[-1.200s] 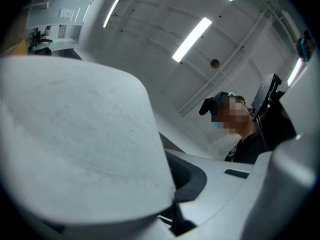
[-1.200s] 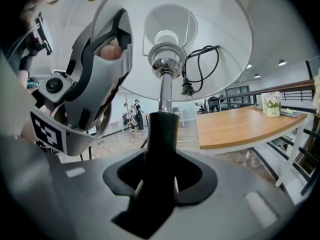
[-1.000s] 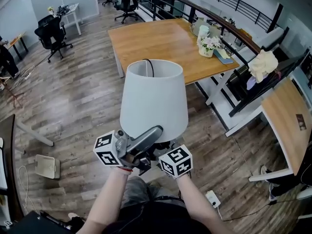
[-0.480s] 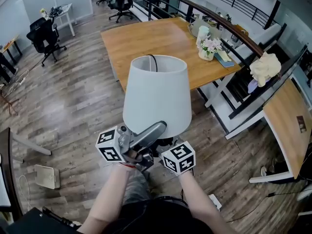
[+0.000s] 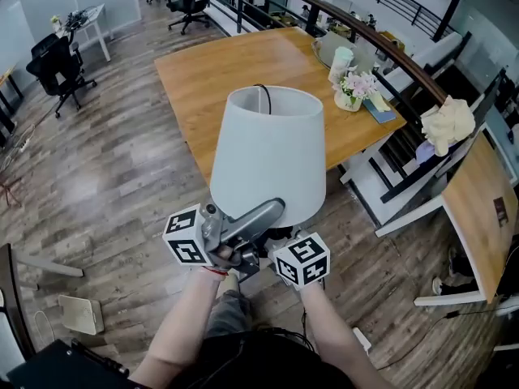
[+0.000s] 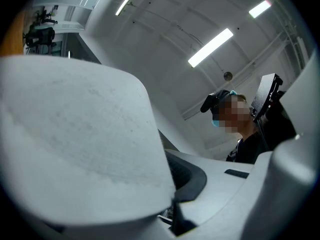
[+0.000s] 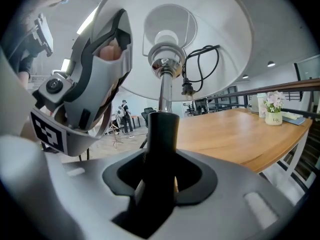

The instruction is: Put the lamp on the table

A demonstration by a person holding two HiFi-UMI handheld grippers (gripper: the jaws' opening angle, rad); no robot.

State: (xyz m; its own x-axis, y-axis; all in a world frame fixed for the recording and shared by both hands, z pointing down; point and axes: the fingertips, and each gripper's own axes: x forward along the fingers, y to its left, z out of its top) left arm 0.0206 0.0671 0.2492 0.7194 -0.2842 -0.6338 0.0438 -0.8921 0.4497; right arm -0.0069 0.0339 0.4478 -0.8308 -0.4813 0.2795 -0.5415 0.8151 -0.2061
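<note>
The lamp has a white cone shade [image 5: 270,148] and a chrome stem [image 7: 164,91], and it hangs above the wood floor in front of the wooden table [image 5: 219,71]. My right gripper [image 7: 162,129] is shut on the dark lower part of the stem, under the shade; in the head view only its marker cube shows, with the right gripper [image 5: 274,240] mostly hidden. My left gripper [image 5: 243,224] is clamped on the shade's lower rim, and the shade [image 6: 75,134] fills its own view. From the right gripper view the left gripper [image 7: 107,44] grips the rim of the shade [image 7: 225,39].
The lamp's cord and plug [image 7: 187,86] dangle inside the shade. A flower vase [image 5: 353,91] and books stand at the table's far right corner. A railing [image 5: 381,39] runs behind it, office chairs [image 5: 50,59] stand at the left, and another desk [image 5: 478,209] is at the right.
I have walked closer to the wooden table, which now lies nearer and more to the left. The lamp stays held the same way in both grippers.
</note>
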